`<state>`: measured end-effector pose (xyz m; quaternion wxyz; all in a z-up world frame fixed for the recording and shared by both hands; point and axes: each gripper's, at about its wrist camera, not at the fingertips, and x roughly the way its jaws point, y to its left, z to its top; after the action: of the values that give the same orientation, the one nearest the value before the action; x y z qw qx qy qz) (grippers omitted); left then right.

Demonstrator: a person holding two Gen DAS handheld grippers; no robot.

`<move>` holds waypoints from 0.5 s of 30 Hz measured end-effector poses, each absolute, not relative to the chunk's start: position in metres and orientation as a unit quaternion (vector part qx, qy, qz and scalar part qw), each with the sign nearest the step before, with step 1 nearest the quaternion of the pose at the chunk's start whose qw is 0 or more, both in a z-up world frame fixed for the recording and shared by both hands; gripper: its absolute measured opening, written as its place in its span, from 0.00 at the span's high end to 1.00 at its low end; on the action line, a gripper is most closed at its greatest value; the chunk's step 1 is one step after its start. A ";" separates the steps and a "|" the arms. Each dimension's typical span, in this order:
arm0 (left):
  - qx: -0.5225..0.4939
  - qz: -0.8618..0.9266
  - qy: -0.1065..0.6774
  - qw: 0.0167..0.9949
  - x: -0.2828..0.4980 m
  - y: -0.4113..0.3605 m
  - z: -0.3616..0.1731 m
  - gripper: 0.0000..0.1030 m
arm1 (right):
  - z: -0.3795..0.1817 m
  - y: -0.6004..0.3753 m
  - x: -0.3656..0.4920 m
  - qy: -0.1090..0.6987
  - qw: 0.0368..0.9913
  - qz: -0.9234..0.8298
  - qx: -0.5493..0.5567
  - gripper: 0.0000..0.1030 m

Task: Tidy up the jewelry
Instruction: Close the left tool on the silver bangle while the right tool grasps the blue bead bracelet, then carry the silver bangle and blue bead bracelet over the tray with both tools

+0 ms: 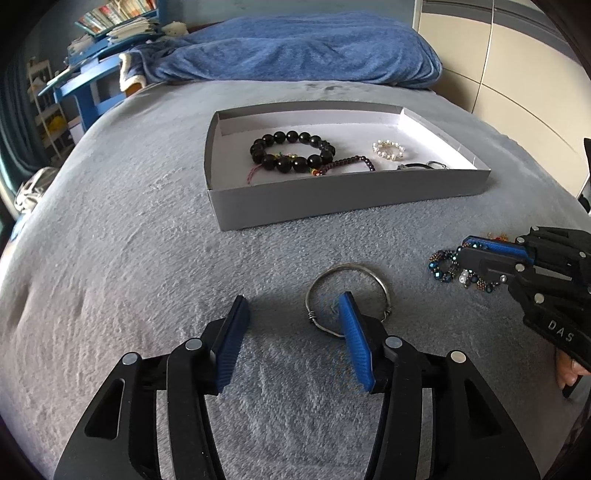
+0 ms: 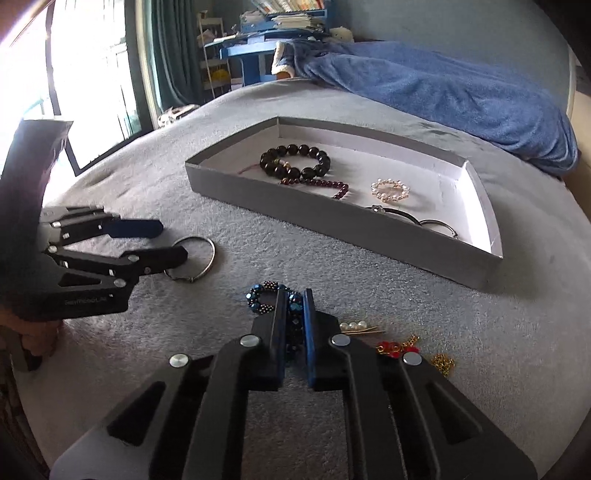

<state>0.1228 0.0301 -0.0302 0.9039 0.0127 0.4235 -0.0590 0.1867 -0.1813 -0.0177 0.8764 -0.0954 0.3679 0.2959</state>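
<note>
Daylight only, from the window (image 2: 92, 85) at the left of the right wrist view; it's blown out to white, no detail. The bed cover (image 1: 147, 240) is evenly lit and slightly cool. A soft shadow lies under the left claw (image 1: 293, 306). Heavy fisheye: the tray (image 1: 354, 201) edges bow, and corners vignette to black. Centre is sharp; the bookshelf (image 1: 114, 14) goes soft at the rim.
</note>
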 end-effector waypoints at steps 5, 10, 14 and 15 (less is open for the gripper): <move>0.018 -0.077 0.426 0.901 0.127 0.023 -0.031 0.60 | -0.012 -0.193 0.189 0.361 0.884 0.291 -0.058 0.93; 0.031 -0.097 0.432 0.896 0.126 0.015 -0.031 0.87 | -0.007 -0.197 0.189 0.356 0.887 0.291 -0.044 0.93; 0.020 -0.107 0.437 0.893 0.126 0.014 -0.030 0.95 | -0.003 -0.198 0.189 0.352 0.888 0.293 -0.034 0.93; 0.017 -0.108 0.436 0.893 0.126 0.015 -0.029 0.95 | -0.001 -0.198 0.189 0.350 0.889 0.294 -0.033 0.93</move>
<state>0.1257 0.0152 -0.0288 0.8934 0.0169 0.4358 -0.1081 0.1890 -0.1978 -0.0012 0.8889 -0.0328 0.3497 0.2941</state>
